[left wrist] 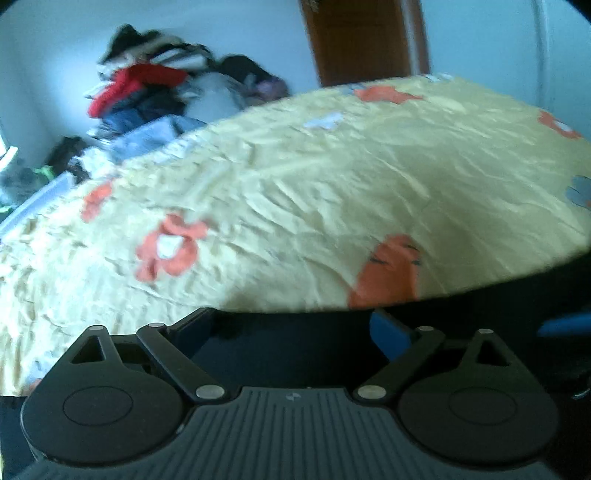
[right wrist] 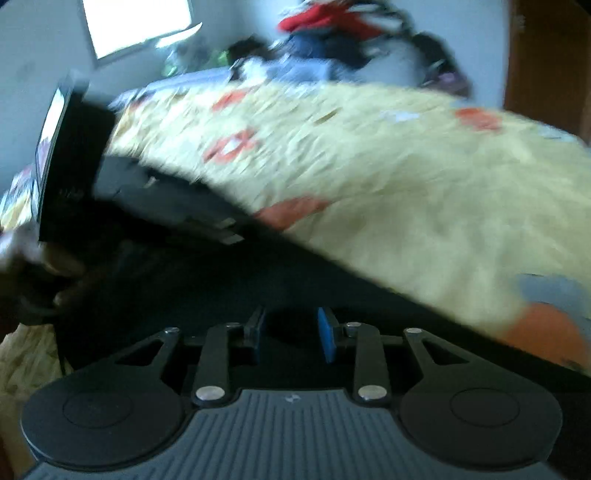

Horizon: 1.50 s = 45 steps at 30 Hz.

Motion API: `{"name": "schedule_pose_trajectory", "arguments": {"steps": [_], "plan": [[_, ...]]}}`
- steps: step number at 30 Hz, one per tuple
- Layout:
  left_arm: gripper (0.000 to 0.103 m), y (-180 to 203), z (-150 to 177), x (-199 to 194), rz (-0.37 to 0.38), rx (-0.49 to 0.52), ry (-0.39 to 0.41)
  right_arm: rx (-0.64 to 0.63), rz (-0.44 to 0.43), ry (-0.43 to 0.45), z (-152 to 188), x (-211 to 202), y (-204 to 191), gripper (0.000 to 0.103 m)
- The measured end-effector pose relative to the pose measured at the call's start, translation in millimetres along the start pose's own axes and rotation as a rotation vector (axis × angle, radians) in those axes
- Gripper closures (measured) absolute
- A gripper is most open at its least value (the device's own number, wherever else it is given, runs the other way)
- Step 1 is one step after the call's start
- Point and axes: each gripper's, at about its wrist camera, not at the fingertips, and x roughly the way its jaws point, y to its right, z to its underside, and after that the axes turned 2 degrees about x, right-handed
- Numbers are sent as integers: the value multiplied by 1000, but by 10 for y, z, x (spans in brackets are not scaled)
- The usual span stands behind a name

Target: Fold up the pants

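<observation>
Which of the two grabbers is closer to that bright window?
Left, likely. The left gripper sits ahead and leftward of the right gripper, towards the window; the right gripper hangs back over the dark pants.

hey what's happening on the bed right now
A person is folding dark pants on a bed with a yellow flowered sheet, holding a gripper in each hand. The left gripper is wide open above the pants. The right gripper sits low over the dark cloth, its fingers slightly apart. A pile of clothes waits behind.
</observation>
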Motion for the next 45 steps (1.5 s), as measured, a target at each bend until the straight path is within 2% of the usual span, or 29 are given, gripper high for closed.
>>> {"name": "schedule_pose_trajectory", "arguments": {"steps": [3, 6, 7, 10, 12, 13, 15, 16, 18, 20, 22, 24, 26, 27, 28, 29, 31, 32, 33, 34, 35, 37, 38, 39, 40, 41, 42, 43, 45], "plan": [[12, -76, 21, -180, 20, -50, 24, 56, 15, 54, -158, 185, 118, 75], [10, -156, 150, -415, 70, -86, 25, 108, 181, 74, -246, 171, 156, 72], [10, -169, 201, -475, 93, -89, 21, 89, 174, 91, -218, 111, 119, 72], [8, -144, 311, -438, 142, -113, -10, 11, 1, 64, -102, -11, -16, 66], [7, -64, 315, -259, 135, -111, -56, -50, 34, 6, -4, 90, -68, 66], [4, -41, 323, -227, 129, -128, -45, -63, 48, 54, 38, 84, -35, 65], [10, -50, 312, -267, 122, -140, -44, 40, 82, 93, 31, 63, 134, 65], [10, -65, 316, -328, 132, -136, -34, 102, 157, 120, 24, 7, 223, 65], [8, -111, 361, -468, 143, -124, 10, 145, 238, 195, 149, -250, 289, 62], [8, -164, 434, -570, 139, -115, 29, 253, 253, 251, 399, -544, 500, 43], [8, -217, 521, -618, 160, -124, 19, 329, 337, 227, 685, -718, 725, 36], [9, -258, 606, -645, 181, -131, -4, 335, 491, 179, 1017, -869, 934, 36], [9, -294, 707, -714, 202, -138, -2, 369, 622, 203, 1303, -1163, 1118, 36], [8, -299, 757, -753, 219, -130, 1, 427, 743, 205, 1388, -1319, 1193, 36], [8, -289, 794, -761, 231, -114, -3, 468, 818, 223, 1445, -1432, 1224, 34], [8, -265, 825, -751, 231, -91, -13, 518, 829, 273, 1504, -1570, 1243, 34], [5, -201, 889, -753, 195, -61, 3, 628, 618, 374, 1613, -1697, 1324, 34], [7, -186, 898, -771, 184, -59, 9, 665, 463, 379, 1649, -1648, 1392, 32], [10, -180, 892, -796, 179, -56, 11, 684, 361, 360, 1685, -1557, 1454, 32], [10, -187, 885, -830, 179, -55, 17, 672, 373, 359, 1710, -1512, 1463, 32], [10, -211, 887, -890, 181, -58, 38, 666, 433, 370, 1724, -1525, 1443, 32], [8, -277, 904, -992, 172, -69, 74, 751, 657, 410, 1777, -1689, 1468, 31], [8, -309, 912, -1026, 166, -76, 82, 823, 715, 470, 1858, -1816, 1495, 28], [8, -342, 920, -1053, 159, -88, 87, 915, 693, 547, 1940, -1897, 1517, 27], [8, -385, 926, -1072, 157, -108, 89, 1015, 571, 636, 2054, -1962, 1569, 27], [8, -429, 933, -1083, 163, -134, 87, 1107, 391, 698, 2172, -1969, 1654, 27], [8, -466, 937, -1093, 173, -158, 84, 1185, 272, 706, 2243, -1926, 1720, 27], [8, -499, 938, -1098, 185, -180, 80, 1238, 224, 693, 2276, -1877, 1752, 27], [8, -544, 939, -1120, 205, -207, 76, 1263, 217, 660, 2271, -1771, 1760, 29]]}}
